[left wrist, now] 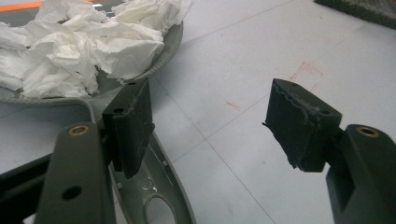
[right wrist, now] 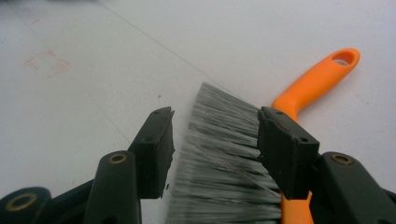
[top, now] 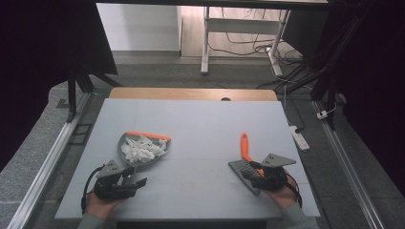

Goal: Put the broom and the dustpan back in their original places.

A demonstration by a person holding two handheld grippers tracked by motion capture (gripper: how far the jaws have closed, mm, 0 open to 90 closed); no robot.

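I'm holding the left gripper (top: 135,180) with jaws spread, nothing between them, its left finger (left wrist: 130,123) hanging over the dustpan (top: 125,141) handle; crumpled tissues (top: 143,149) are sitting in the pan. I'm keeping the right gripper (right wrist: 215,149) spread too, the brush (right wrist: 229,163) bristles lying between unpinched, orange handle just beyond the right finger (right wrist: 286,150).

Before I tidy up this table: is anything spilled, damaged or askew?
Nothing spilled: the crumpled tissues sit inside the dustpan, and the brush lies flat. The left gripper's rubber pads look chipped along the edges. Faint red marks stain the table.
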